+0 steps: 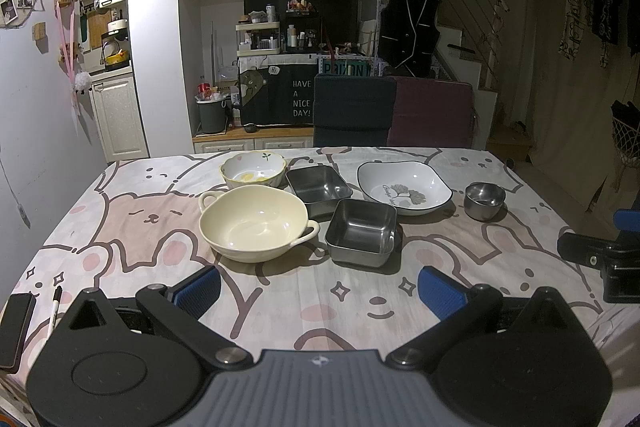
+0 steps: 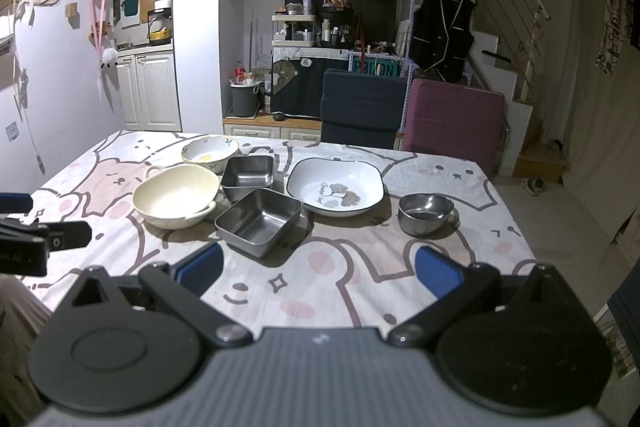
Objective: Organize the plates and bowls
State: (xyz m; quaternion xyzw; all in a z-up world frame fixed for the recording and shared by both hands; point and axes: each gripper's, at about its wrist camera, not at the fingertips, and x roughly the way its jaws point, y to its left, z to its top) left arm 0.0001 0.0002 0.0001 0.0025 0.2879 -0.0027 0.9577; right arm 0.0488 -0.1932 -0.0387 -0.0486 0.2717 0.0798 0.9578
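On the bear-print tablecloth (image 1: 132,227) stand a cream two-handled bowl (image 1: 256,223) (image 2: 176,197), a white floral bowl (image 1: 253,169) (image 2: 210,151) behind it, two square steel dishes (image 1: 362,231) (image 1: 318,185) (image 2: 259,221) (image 2: 248,175), a white square plate with a dark rim (image 1: 404,187) (image 2: 335,191) and a small round steel bowl (image 1: 484,201) (image 2: 426,213). My left gripper (image 1: 320,291) hovers open near the front edge, holding nothing. My right gripper (image 2: 318,273) is open too, in front of the near steel dish. Each gripper shows at the edge of the other's view.
A black phone (image 1: 16,327) and a marker pen (image 1: 54,307) lie at the table's front left corner. Two chair backs, dark blue (image 1: 354,111) and purple (image 1: 432,115), stand against the far edge. Bare cloth lies between the grippers and the dishes.
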